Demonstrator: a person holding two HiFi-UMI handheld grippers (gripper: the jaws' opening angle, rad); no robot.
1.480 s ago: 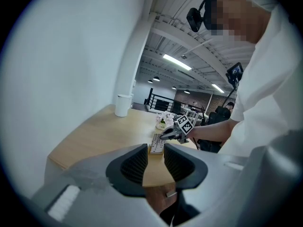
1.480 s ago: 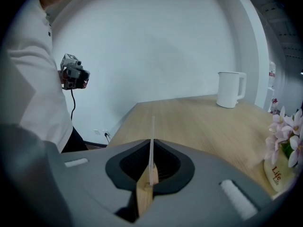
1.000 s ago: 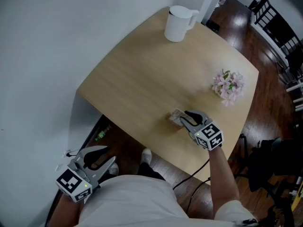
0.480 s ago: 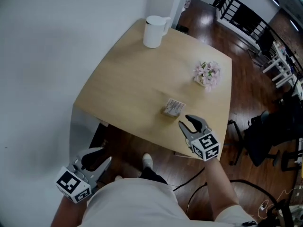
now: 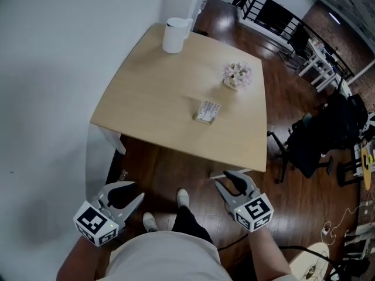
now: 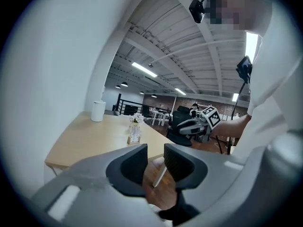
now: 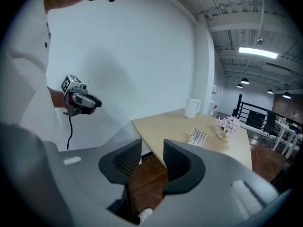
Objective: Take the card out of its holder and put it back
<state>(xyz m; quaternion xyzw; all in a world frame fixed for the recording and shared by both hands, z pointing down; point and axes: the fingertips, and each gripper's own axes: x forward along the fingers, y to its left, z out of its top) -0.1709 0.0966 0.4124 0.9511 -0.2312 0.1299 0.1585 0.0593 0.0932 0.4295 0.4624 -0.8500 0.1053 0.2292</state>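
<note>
The card stands in its small holder (image 5: 207,112) near the middle of the light wooden table (image 5: 152,92); the card holder (image 7: 198,136) also shows in the right gripper view, and the holder (image 6: 135,132) in the left gripper view. My right gripper (image 5: 228,180) hangs off the table's near edge, above the floor. Its jaws are opening and nothing is between them (image 7: 152,157). My left gripper (image 5: 126,191) is held low at my left side, far from the table, open and empty (image 6: 155,162).
A white jug (image 5: 175,27) stands at the table's far corner and a small bunch of pink flowers (image 5: 237,75) near the right edge. A white wall runs along the left. A black office chair (image 5: 319,136) stands right of the table on the dark wood floor.
My right gripper has left the card holder and drawn back off the table toward my body, its jaws wider. The card and holder stay on the table. The left gripper has hardly moved.
</note>
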